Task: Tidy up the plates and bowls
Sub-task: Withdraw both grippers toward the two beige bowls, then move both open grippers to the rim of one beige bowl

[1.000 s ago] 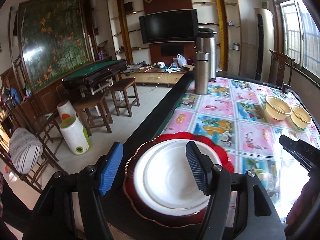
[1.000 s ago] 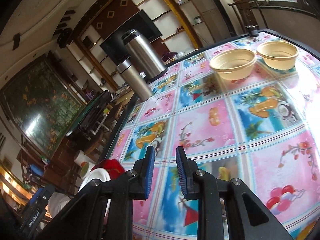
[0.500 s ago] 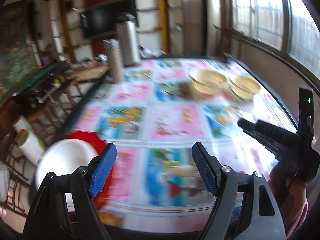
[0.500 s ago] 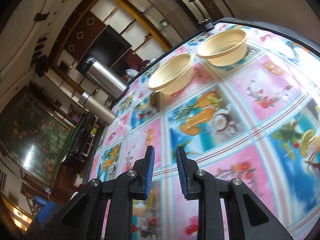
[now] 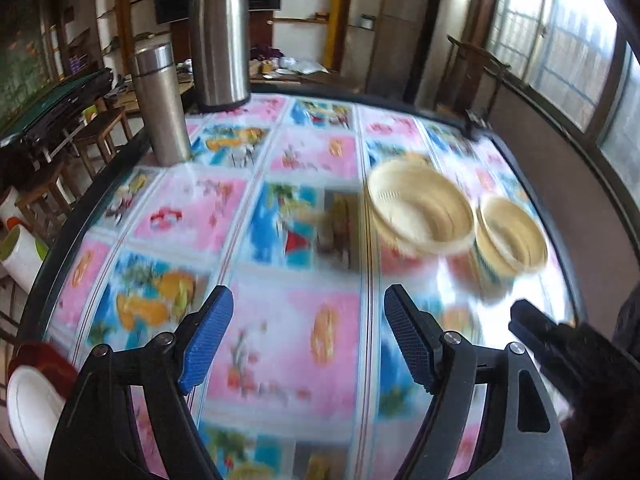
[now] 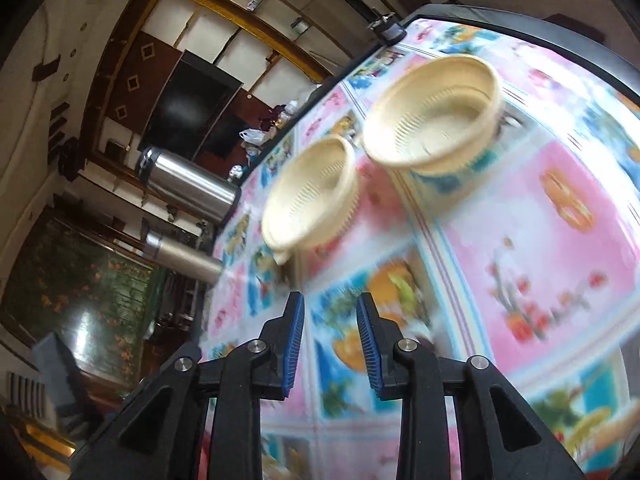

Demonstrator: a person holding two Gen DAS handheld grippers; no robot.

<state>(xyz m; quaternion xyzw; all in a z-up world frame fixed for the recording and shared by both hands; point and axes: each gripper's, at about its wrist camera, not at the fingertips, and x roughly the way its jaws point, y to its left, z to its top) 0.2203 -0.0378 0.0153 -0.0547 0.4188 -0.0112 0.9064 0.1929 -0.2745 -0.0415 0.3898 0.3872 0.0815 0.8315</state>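
Above a table [image 5: 280,344] spread with a glossy cloth of pink and blue fruit-and-flower squares, the left gripper [image 5: 306,340] hangs with its blue ribbed pads spread wide and nothing between them. Two cream bowls sit ahead of it and to its right — the larger bowl [image 5: 420,212] touching or just beside the smaller bowl [image 5: 510,236], both with ribbed inner walls and both blurred. A white plate [image 5: 28,412] lies on a red plate [image 5: 44,356] at the table's near left edge, well apart from the bowls. The right gripper [image 6: 330,340] points at the same pair from lower down, its jaws parted by a narrow gap and empty, the nearer bowl just beyond its tips. Two upright brushed-steel flasks — a slim flask [image 5: 160,104] and a stout flask [image 5: 220,40] — stand at the far left of the table. Behind them are wooden shelving, a dark television [image 6: 192,108], stools, and a barred window on the right.
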